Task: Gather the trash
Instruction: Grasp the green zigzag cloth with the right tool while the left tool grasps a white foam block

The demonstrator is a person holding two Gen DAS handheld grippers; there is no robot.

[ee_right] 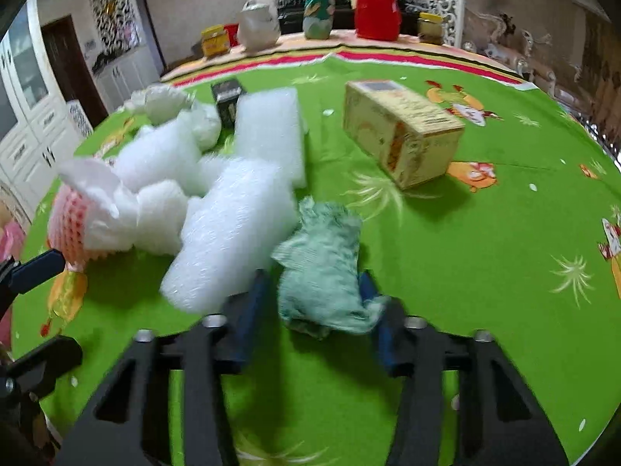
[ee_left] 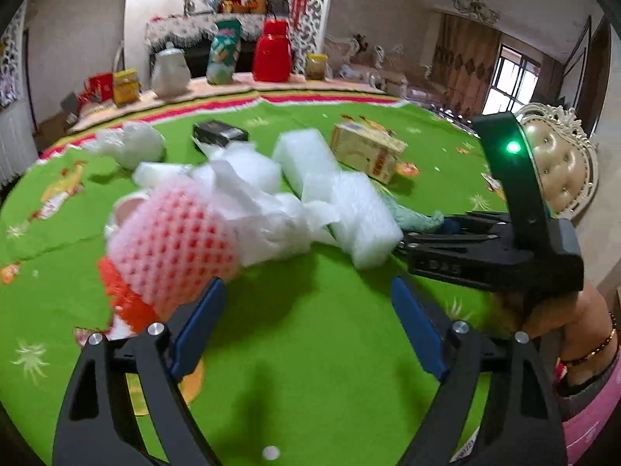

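**Green Rag Pinched, Foam Net Waiting**

The left hand-held gripper (ee_left: 306,326) stood open, pink foam fruit net (ee_left: 174,248) just ahead-left. The right hand-held gripper (ee_right: 314,303) gripped the crumpled green cloth (ee_right: 322,268); lifting straight should spare the bubble wrap (ee_right: 229,233) on the worktop (ee_right: 485,272).
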